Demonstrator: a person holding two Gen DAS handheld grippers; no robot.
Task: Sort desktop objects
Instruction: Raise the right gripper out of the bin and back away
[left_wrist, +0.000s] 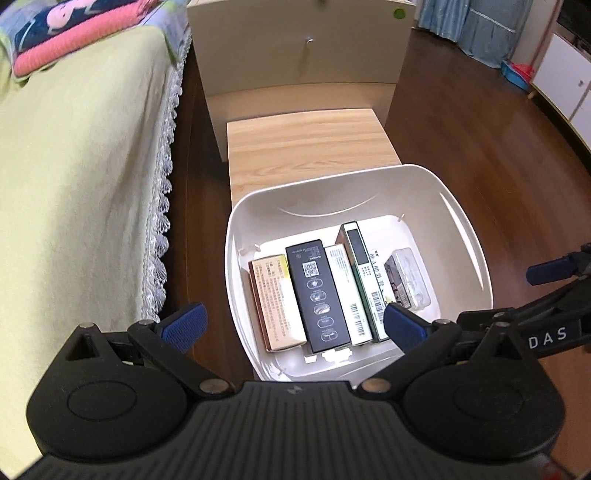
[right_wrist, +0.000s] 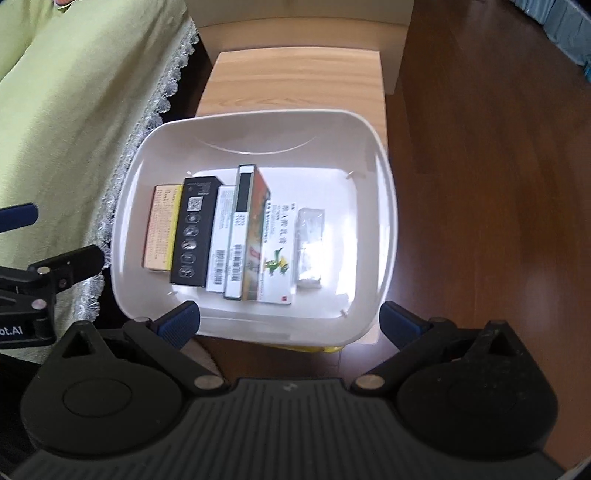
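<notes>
White bin (right_wrist: 373, 221) sits on the near end of the narrow wooden desk (right_wrist: 295, 81), its near rim overhanging the desk edge; bed (right_wrist: 74, 92) close on the left, open wood floor (right_wrist: 480, 166) on the right. Boxes (right_wrist: 199, 229) stand packed in the bin's left half, a clear packet (right_wrist: 310, 247) lying apart to their right with bare bin floor beyond. Left claw (left_wrist: 295, 325) and right claw (right_wrist: 290, 321) both spread wide, empty, above the near rim; only the left view shows the white cabinet (left_wrist: 295, 48) beyond the desk's far end.
</notes>
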